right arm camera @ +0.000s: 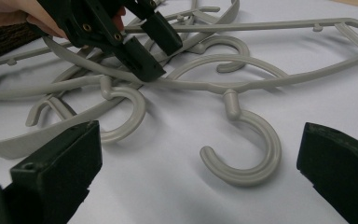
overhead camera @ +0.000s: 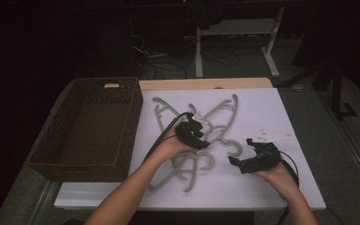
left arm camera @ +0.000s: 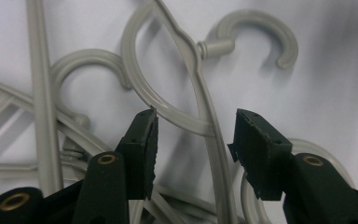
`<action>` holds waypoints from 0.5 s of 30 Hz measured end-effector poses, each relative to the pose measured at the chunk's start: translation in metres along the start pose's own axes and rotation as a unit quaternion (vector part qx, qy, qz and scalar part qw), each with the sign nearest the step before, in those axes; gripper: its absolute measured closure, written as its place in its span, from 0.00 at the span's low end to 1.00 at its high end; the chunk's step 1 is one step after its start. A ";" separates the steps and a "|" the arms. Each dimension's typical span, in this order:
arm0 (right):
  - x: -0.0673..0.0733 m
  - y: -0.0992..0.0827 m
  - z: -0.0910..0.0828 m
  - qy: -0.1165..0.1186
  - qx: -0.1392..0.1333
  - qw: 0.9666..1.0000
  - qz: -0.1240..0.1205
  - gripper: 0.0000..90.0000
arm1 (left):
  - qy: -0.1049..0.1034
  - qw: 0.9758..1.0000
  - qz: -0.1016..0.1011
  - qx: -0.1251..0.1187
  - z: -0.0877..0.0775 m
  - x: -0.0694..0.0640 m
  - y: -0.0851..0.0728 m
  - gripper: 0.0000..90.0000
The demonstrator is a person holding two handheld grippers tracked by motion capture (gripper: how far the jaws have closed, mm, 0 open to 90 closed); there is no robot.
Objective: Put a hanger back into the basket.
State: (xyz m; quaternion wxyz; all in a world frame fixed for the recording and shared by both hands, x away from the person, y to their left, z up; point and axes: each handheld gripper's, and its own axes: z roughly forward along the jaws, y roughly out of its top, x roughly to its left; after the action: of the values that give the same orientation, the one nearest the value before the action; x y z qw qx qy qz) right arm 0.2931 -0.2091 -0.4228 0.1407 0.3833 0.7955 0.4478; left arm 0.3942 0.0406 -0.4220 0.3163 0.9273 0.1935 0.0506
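Several grey plastic hangers (overhead camera: 225, 107) lie tangled in a pile on the white table top (overhead camera: 262, 187). My left gripper (overhead camera: 200, 140) is down on the pile and open. In the left gripper view its jaws straddle one hanger's shoulder bar (left arm camera: 208, 122) just below that hanger's hook (left arm camera: 256, 28), with a gap on both sides. My right gripper (overhead camera: 236, 164) hovers open to the right of the pile. In the right gripper view a hanger hook (right arm camera: 254, 151) lies on the table between its wide-open jaws, untouched. The same view shows the left gripper (right arm camera: 156, 51) pressing into the pile.
A dark woven basket (overhead camera: 75, 169) stands empty at the table's left, its right wall close to the hangers. The table's right and near edges lie close to my right hand. Desk legs and cables stand on the dark floor beyond.
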 end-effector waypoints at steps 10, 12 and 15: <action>0.000 0.000 -0.001 0.001 -0.002 1.000 0.002 0.00 | 0.007 0.998 0.014 0.054 0.009 -0.003 0.006 0.62; 0.000 0.000 -0.001 0.002 -0.002 1.000 0.002 0.00 | 0.012 0.998 0.018 0.061 0.011 -0.004 0.007 0.63; 0.000 0.000 0.000 0.002 -0.003 1.000 0.002 0.00 | 0.018 0.997 0.025 0.077 0.014 -0.005 0.008 0.64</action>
State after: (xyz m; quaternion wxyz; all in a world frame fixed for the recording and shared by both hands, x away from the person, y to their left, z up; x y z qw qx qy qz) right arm 0.2930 -0.2097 -0.4227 0.1388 0.3835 0.7939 0.4509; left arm 0.3947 0.0251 -0.4280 0.2388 0.9525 0.1791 0.0600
